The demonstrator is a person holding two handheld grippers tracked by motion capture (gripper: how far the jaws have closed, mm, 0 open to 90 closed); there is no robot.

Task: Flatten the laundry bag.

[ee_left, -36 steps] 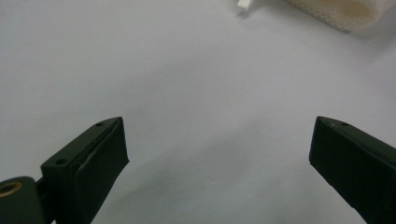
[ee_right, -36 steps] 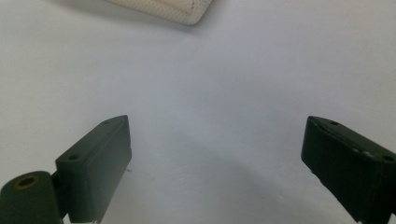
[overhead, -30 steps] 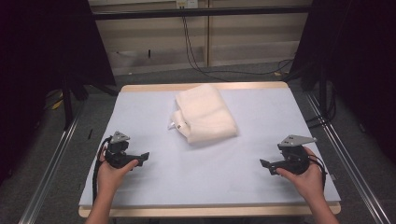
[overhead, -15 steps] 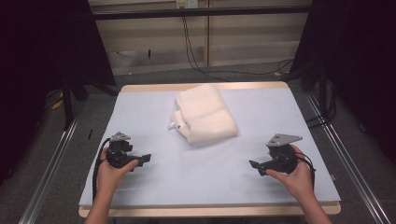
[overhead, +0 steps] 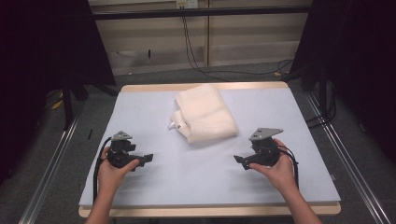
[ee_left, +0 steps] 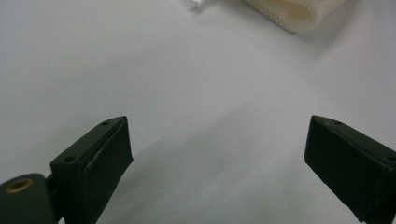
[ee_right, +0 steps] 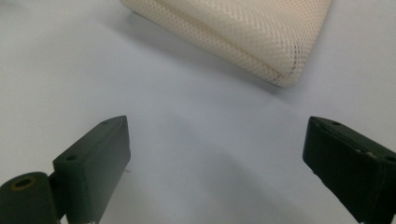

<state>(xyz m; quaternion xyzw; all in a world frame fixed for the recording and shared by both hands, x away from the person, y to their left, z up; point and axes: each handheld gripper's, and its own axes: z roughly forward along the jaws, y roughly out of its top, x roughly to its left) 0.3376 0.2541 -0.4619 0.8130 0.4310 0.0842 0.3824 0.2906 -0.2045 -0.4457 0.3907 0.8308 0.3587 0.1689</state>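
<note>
no readable text, labels or numbers

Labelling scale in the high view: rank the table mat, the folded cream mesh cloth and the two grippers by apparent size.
1. Table mat
2. Folded cream mesh cloth
3. Left gripper and right gripper: these look alike, so no ranking between them.

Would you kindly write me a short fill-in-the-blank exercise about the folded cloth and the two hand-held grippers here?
1. The folded mesh cloth is ____ in colour.
2. The jaws of the left hand-held gripper stand ____.
3. The right hand-held gripper holds ____.
4. The cloth lies on a pale blue ____ that covers the table.

Missing words: cream; open; nothing; sheet
</note>
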